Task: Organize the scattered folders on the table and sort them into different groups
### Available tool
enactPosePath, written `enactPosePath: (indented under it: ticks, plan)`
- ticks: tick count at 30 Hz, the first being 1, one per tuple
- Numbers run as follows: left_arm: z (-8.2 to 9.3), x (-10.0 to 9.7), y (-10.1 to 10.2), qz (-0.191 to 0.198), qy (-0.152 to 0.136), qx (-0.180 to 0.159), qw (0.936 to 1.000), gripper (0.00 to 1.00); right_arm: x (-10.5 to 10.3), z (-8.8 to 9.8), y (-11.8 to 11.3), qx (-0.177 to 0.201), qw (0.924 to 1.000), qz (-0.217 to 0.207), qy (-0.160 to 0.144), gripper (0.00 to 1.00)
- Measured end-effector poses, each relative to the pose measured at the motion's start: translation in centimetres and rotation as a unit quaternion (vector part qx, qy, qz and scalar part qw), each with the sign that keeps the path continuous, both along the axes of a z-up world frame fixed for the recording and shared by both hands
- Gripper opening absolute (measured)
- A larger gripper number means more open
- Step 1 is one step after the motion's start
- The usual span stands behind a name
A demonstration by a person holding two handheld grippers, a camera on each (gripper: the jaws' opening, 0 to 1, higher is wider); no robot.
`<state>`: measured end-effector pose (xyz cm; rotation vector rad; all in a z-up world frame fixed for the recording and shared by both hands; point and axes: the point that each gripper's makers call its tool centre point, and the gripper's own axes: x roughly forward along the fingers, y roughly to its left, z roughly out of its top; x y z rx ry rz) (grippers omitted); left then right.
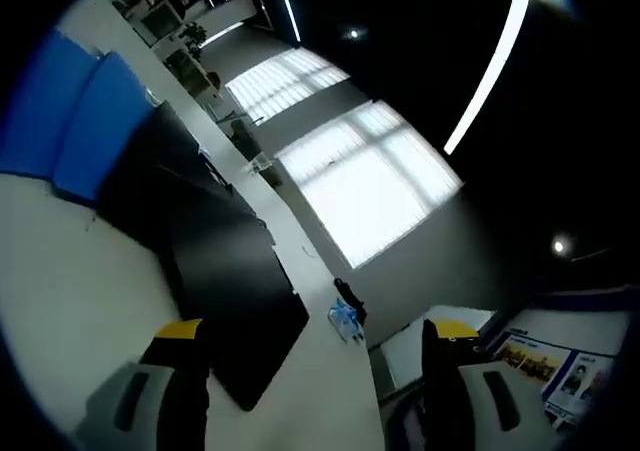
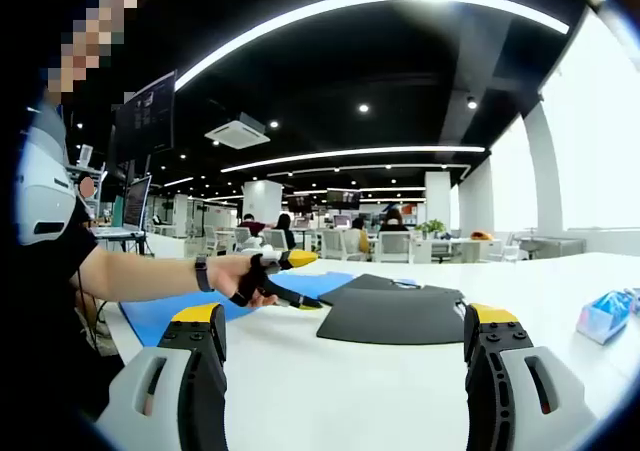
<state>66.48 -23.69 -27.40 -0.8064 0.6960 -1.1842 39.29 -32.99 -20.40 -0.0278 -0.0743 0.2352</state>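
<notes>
Flat dark grey folders (image 2: 392, 315) stacked mid white worktop (image 2: 420, 391), flat blue folders (image 2: 170, 313) just beside them, left claw (image 2: 290, 276) in a person's hand (image 2: 232, 277) over the blue ones, its spread unclear from here, right claw (image 2: 345, 336) spread and empty, left gripper view tilted, own claw (image 1: 310, 336) spread, dark folders (image 1: 215, 261), blue folders (image 1: 75, 121).
</notes>
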Motion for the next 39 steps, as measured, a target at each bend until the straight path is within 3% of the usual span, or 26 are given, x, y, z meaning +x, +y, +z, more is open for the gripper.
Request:
enactPosePath:
  ticks: [8, 12, 17, 20, 22, 24, 26, 29, 33, 35, 37, 38, 39]
  plan:
    - [-1.9, 3.4, -1.1, 0.02, 0.006, 0.047, 0.9987, 0.93, 0.3, -1.0, -0.8, 0.01, 0.9999, -0.003, 0.007, 0.98]
    - [-2.3, 4.4, -1.6, 0.02, 0.022, 0.041, 0.9987, 0.91, 0.4, -1.3, -1.2, 0.014, 0.9999, -0.005, 0.009, 0.98]
    - [-2.5, 5.1, -1.9, 0.021, 0.021, 0.044, 0.9986, 0.86, 1.2, -1.3, -1.6, 0.019, 0.9998, -0.003, 0.007, 0.98]
    - [-2.7, 5.2, -1.9, 0.022, 0.015, 0.047, 0.9985, 0.84, 3.1, -1.3, -1.6, 0.009, 0.9998, 0.009, 0.012, 0.98]
    - [-2.8, 5.3, -1.8, 0.024, 0.014, 0.046, 0.9986, 0.81, 5.2, -1.7, -1.4, 0.007, 0.9988, 0.038, 0.029, 0.98]
    - [-3.0, 5.5, -1.7, 0.027, 0.016, 0.043, 0.9986, 0.78, 7.4, -1.7, -2.0, -0.002, 0.9988, 0.041, 0.028, 0.97]
    - [-3.1, 5.7, -1.7, 0.03, 0.014, 0.044, 0.9985, 0.75, 9.7, -2.9, -2.8, -0.018, 0.9969, 0.058, 0.051, 0.93]
    - [-3.2, 5.9, -1.7, 0.032, 0.012, 0.044, 0.9984, 0.73, 13.9, -5.9, -6.7, -0.036, 0.9923, 0.027, 0.115, 0.85]
    - [-3.3, 6.1, -1.7, 0.034, 0.012, 0.047, 0.9982, 0.72, 18.3, -8.6, -11.6, -0.027, 0.9879, -0.007, 0.153, 0.66]
    - [-3.3, 6.0, -1.7, 0.036, 0.01, 0.049, 0.9981, 0.71, 20.9, -10.3, -15.2, -0.003, 0.9842, -0.048, 0.171, 0.56]
    - [-3.4, 6.0, -1.7, 0.037, 0.008, 0.05, 0.998, 0.7, 22.0, -11.4, -18.0, -0.008, 0.9795, -0.088, 0.181, 0.46]
    - [-3.4, 6.0, -1.7, 0.036, 0.007, 0.052, 0.998, 0.7, 22.4, -12.0, -19.5, -0.031, 0.9758, -0.11, 0.186, 0.45]
    - [-3.4, 6.0, -1.7, 0.036, 0.006, 0.052, 0.9979, 0.7, 22.6, -12.3, -20.1, -0.03, 0.9739, -0.123, 0.188, 0.46]
